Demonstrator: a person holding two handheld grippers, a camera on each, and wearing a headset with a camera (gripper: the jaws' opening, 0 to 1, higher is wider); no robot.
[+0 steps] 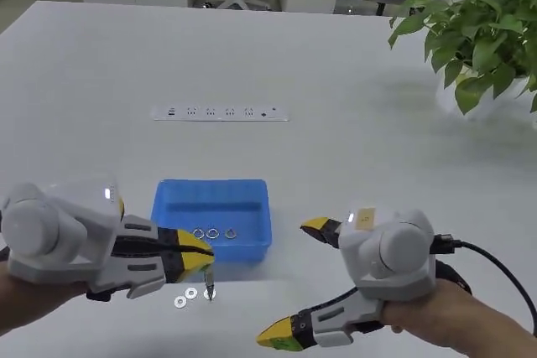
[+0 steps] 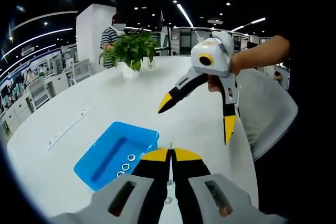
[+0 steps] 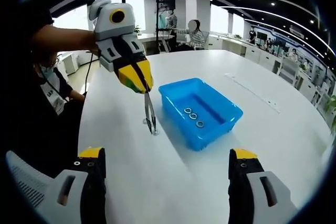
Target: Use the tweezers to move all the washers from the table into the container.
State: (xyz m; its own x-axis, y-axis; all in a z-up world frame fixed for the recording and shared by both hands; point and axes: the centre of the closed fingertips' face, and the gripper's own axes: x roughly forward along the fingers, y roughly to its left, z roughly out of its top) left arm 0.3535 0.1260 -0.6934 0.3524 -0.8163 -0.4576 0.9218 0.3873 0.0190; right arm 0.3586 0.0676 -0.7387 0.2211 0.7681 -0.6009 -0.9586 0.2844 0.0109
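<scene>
The left tongs (image 1: 206,251) are clenched on the tweezers (image 1: 209,279), which hang from their tips with the long axis close to upright and the points down at the desk (image 1: 252,56). At those points and just to their left lie 3 loose washers (image 1: 191,294), in a short row near the desk's near edge. The rightmost sits at the tweezer points, but it is too small to tell whether it is pinched. The container (image 1: 211,183) stands just beyond the row, towards the desk's far edge, and 3 more washers rest on its floor along its near wall. The carry, as I judge it, is a short lift up and forward over that wall. The right tongs (image 1: 285,281) hang released and empty, off to the right of the container and farther from the row than the left.
</scene>
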